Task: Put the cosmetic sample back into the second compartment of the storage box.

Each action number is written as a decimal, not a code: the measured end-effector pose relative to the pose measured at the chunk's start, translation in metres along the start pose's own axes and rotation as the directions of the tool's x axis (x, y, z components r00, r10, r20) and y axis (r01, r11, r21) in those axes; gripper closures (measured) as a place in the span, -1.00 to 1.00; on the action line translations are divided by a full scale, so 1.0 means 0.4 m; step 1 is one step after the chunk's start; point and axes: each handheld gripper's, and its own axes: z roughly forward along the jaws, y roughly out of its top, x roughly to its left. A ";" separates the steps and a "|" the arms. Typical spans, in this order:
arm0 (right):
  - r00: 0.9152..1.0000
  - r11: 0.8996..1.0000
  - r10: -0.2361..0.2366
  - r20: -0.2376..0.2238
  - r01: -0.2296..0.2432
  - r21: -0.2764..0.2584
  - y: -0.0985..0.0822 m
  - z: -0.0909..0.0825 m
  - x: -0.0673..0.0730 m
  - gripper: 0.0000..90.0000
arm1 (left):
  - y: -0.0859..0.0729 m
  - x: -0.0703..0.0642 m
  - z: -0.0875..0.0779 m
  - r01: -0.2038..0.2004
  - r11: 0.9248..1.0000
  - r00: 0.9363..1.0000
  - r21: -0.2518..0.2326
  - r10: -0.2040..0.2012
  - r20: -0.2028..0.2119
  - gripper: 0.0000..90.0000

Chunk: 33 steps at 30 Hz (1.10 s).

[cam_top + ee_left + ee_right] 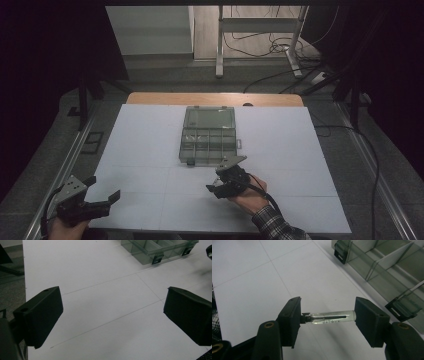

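Glass vial [333, 317], small and clear with a dark stopper at one end, is clamped end to end between the jaws of the right gripper [328, 318], clear of the white worktop [150, 150].

Going left to right in the high view: at 7 o'clock the left gripper [105, 198] rests low at the worktop's near corner, its jaws spread wide with nothing between them, pointing toward 3 o'clock. Near the centre, at about 5 o'clock from the compartment box [209, 135], the right gripper [214, 186] is held in a hand [247, 197] whose checked sleeve [272, 225] comes in from the bottom edge; it lies on its side, jaws pointing toward 9 o'clock.

The step in hand looks like carrying the vial to the open box, whose lid stands back at 12 o'clock. Next the hand would need to swing toward 12 o'clock, bring the vial above one divided compartment, lower it and only then ease the jaws apart. Glass held by its ends could slip or crack if squeezed askew.
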 end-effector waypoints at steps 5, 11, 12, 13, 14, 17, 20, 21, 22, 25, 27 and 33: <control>1.000 1.000 0.007 0.001 -0.007 -0.015 0.008 -0.005 -0.009 -0.12 | 0.000 0.000 0.000 -0.001 1.000 1.000 0.002 0.001 0.000 -0.94; 1.000 0.999 0.009 -0.002 -0.009 -0.034 0.021 -0.009 -0.019 -0.12 | 0.001 0.000 0.001 -0.001 1.000 1.000 0.004 0.001 0.004 -0.93; 1.000 0.999 0.007 -0.001 -0.007 -0.037 0.023 -0.009 -0.022 -0.12 | 0.001 0.000 0.001 -0.001 1.000 1.000 0.004 0.001 0.006 -0.93; 1.000 0.999 0.009 -0.004 -0.009 -0.042 0.026 -0.008 -0.024 -0.12 | 0.001 0.000 0.001 -0.001 1.000 1.000 0.004 0.001 0.007 -0.93; 1.000 0.999 0.010 -0.003 -0.010 -0.040 0.028 -0.008 -0.026 -0.12 | 0.001 0.000 0.002 -0.004 1.000 1.000 0.004 0.004 0.007 -0.93; 1.000 0.999 0.017 -0.009 -0.017 -0.043 0.034 -0.006 -0.032 -0.12 | 0.001 -0.001 0.003 -0.006 1.000 1.000 0.006 0.006 0.006 -0.93; 1.000 0.999 0.016 -0.009 -0.016 -0.049 0.039 -0.003 -0.040 -0.12 | 0.001 -0.001 0.003 -0.007 1.000 1.000 0.006 0.007 0.008 -0.93; 1.000 0.999 0.018 -0.008 -0.018 -0.049 0.040 -0.003 -0.041 -0.12 | 0.001 -0.001 0.003 -0.009 1.000 1.000 0.005 0.009 0.012 -0.93; 1.000 0.999 0.017 -0.007 -0.017 -0.050 0.042 -0.003 -0.043 -0.12 | 0.001 -0.001 0.003 -0.011 1.000 1.000 0.003 0.011 0.014 -0.93; 1.000 0.998 0.020 -0.006 -0.020 -0.062 0.047 -0.001 -0.051 -0.12 | 0.001 -0.002 0.003 -0.021 1.000 1.000 0.000 0.021 0.019 -0.93; 1.000 0.998 0.022 0.000 -0.022 -0.065 0.052 0.000 -0.057 -0.12 | 0.002 -0.003 0.003 -0.026 1.000 0.999 0.000 0.026 0.023 -0.93; 1.000 0.997 0.030 0.005 -0.030 -0.073 0.066 0.007 -0.075 -0.12 | 0.001 -0.002 0.002 -0.023 1.000 0.999 -0.004 0.023 0.030 -0.93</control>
